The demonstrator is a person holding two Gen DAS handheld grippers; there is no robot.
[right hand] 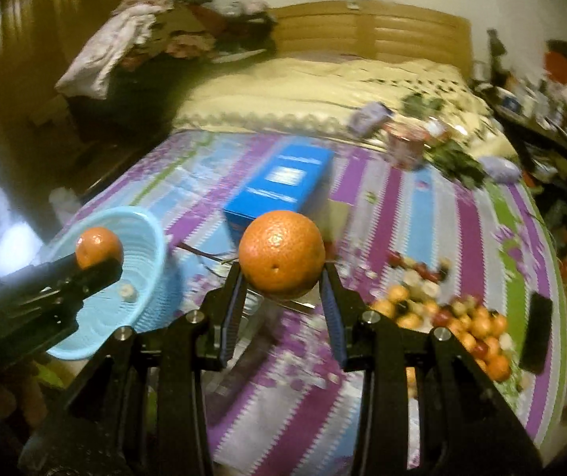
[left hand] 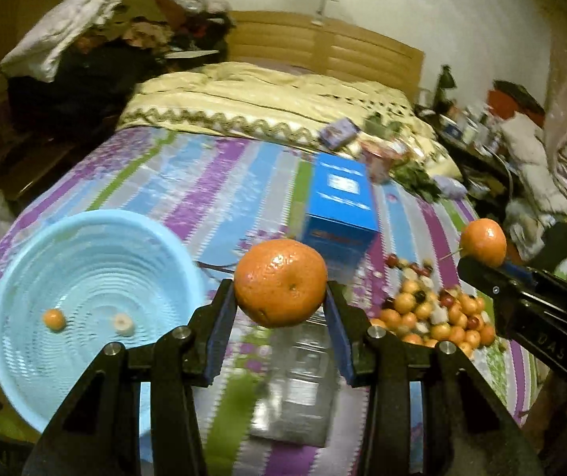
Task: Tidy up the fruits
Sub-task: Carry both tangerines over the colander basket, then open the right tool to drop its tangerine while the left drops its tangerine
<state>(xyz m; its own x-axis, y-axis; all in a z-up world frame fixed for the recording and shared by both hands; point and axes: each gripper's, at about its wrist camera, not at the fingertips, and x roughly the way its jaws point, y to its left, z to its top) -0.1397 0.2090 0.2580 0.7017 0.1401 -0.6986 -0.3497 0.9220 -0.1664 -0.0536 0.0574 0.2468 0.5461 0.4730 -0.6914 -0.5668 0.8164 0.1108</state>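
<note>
My left gripper (left hand: 281, 299) is shut on an orange (left hand: 280, 282) and holds it above the striped bed cover, just right of the light blue basket (left hand: 37, 254). The basket holds a small orange fruit (left hand: 54, 319) and a pale round piece (left hand: 123, 323). My right gripper (right hand: 282, 279) is shut on a second orange (right hand: 282, 253) in mid-air; this orange also shows in the left wrist view (left hand: 483, 242). The left gripper's orange shows over the basket (right hand: 152, 222) in the right wrist view (right hand: 98, 246). A heap of small fruits (left hand: 438, 311) lies on the cover at the right, also in the right wrist view (right hand: 458, 317).
A blue box (left hand: 341, 206) stands on the bed beyond the grippers. A clear plastic container (left hand: 299, 380) lies below the left gripper. A dark phone-like object (right hand: 537, 331) lies right of the fruit heap. Bedding, small boxes and a cluttered side table sit further back.
</note>
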